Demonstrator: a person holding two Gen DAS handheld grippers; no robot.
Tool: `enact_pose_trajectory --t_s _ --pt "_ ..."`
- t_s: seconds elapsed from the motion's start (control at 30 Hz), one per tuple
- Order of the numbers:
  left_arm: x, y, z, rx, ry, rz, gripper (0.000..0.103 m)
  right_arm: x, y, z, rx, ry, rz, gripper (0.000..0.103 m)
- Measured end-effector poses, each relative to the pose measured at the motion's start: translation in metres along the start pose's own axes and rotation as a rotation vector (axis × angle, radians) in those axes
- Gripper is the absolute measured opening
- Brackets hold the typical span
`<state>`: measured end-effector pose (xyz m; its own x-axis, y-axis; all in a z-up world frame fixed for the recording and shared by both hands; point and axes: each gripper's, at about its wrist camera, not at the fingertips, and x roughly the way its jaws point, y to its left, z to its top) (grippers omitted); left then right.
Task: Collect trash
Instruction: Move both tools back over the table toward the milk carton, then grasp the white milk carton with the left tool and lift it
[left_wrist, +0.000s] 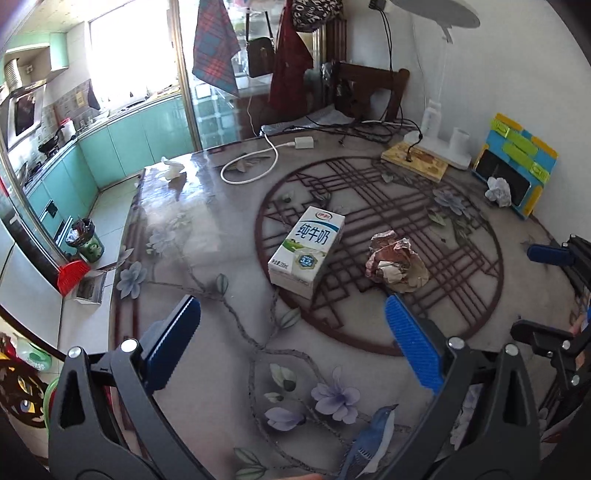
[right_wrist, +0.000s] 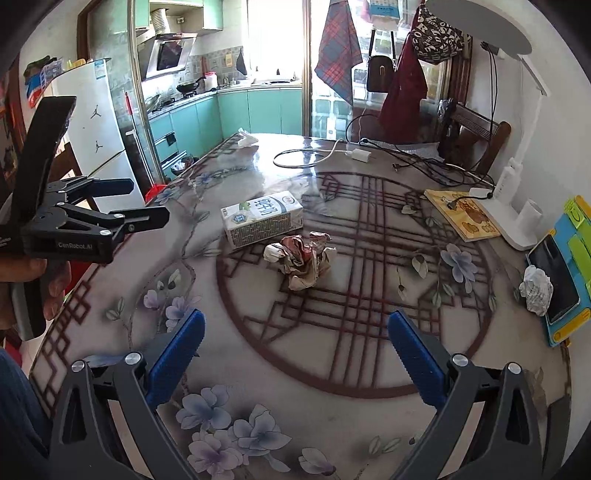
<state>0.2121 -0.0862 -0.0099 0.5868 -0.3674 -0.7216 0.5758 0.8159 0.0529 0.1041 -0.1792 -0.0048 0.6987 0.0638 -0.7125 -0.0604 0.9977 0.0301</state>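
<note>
Both my grippers, left (left_wrist: 291, 332) and right (right_wrist: 295, 338), hang spread wide, empty. Milk carton (left_wrist: 306, 251) lies flat at 12 o'clock of left, paper wad (left_wrist: 397, 264) just beside at 1. Carton's probably light, stiff, slick: pinch across narrow sides; wad's soft, grab anywhere.

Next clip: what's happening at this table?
A person holds a gripper in each hand above a patterned table and has not picked anything up. The left gripper and right gripper are both open and empty. A milk carton lies on its side mid-table, with a crumpled wrapper beside it. A white paper ball sits by the phone stand, and a tissue lies at the far edge.
</note>
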Motion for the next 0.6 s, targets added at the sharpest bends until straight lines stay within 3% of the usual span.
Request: enact_pose_trajectory --t_s 0.2,0.6 --pt "0.054 -0.022 0.029 0.119 0.077 -0.010 0.098 0.006 -0.020 -0.002 0.053 0.019 0.005 0.096" --pt "0.150 -0.020 0.051 0.146 0.246 -0.031 0.098 0.014 -0.037 -0.001 0.085 0.035 0.012 0.096"
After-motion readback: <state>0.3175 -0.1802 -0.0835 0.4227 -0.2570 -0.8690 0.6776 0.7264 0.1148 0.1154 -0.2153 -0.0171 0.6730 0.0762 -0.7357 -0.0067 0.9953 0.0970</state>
